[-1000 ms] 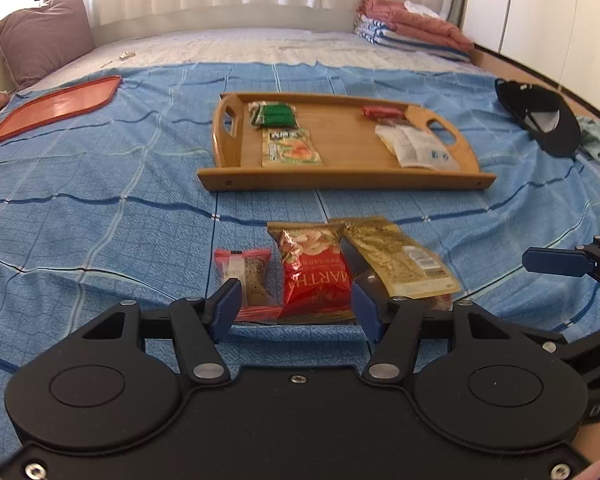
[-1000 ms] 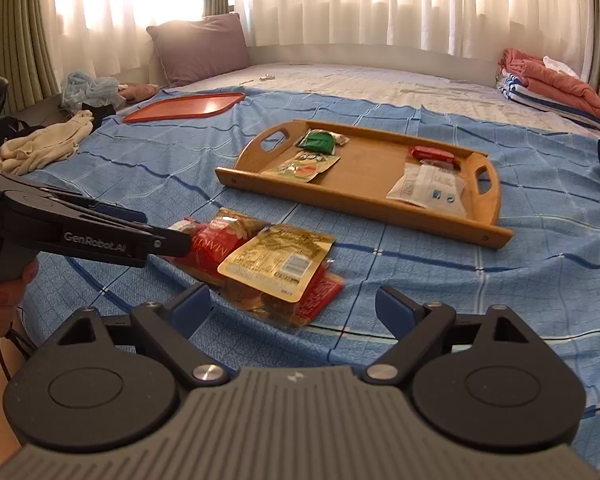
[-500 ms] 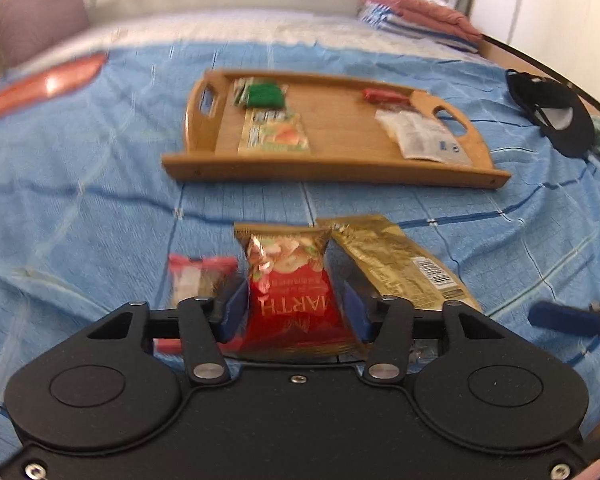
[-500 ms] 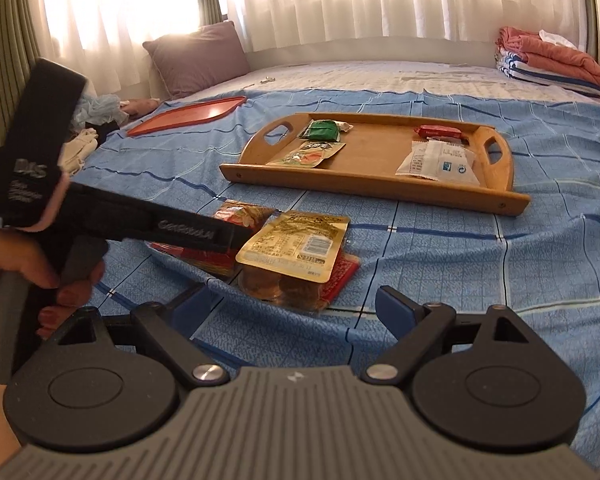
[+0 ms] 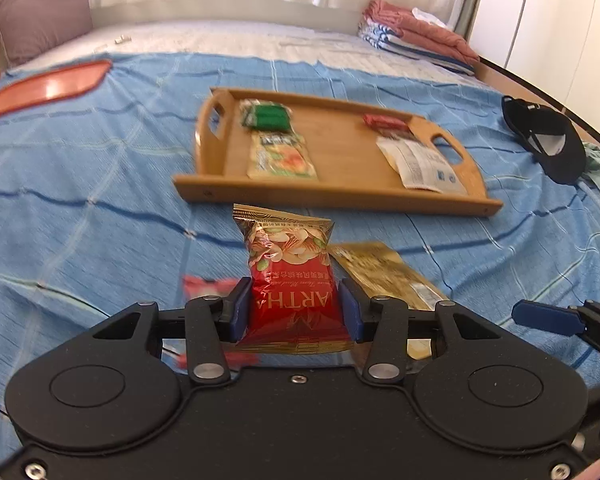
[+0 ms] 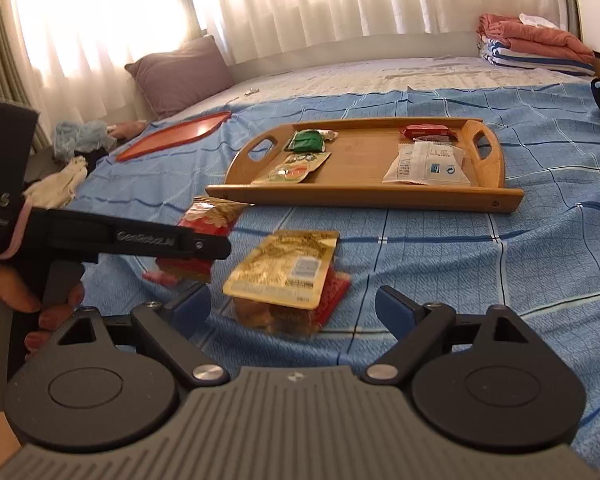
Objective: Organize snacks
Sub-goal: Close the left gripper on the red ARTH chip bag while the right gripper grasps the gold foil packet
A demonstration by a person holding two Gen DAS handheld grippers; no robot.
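The red nut bag [image 5: 290, 276] stands upright between the blue pads of my left gripper [image 5: 296, 312], whose jaws are closing and press on its lower half. On the blue bedspread beside it lie a gold packet [image 5: 384, 276] and a small pink packet [image 5: 204, 286]. My right gripper [image 6: 292, 304] is open wide just short of the gold packet [image 6: 288, 268], touching nothing. Beyond lies the wooden tray [image 5: 340, 192], holding a green packet [image 5: 266, 116], an orange-green sachet [image 5: 282, 158], a red bar [image 5: 384, 122] and a white packet [image 5: 420, 164].
An orange-red flat tray [image 5: 48, 88] lies far left on the bed, and a black cap [image 5: 548, 140] lies at the right edge. A purple pillow [image 5: 40, 16] and folded blankets [image 5: 416, 36] sit at the back. Loose clothes [image 6: 60, 176] lie off the bed's left side.
My left gripper moved forward over the red nut bag and its jaws narrowed onto it; the bag now stands up between the pads. The right gripper stayed open and rolled slightly.
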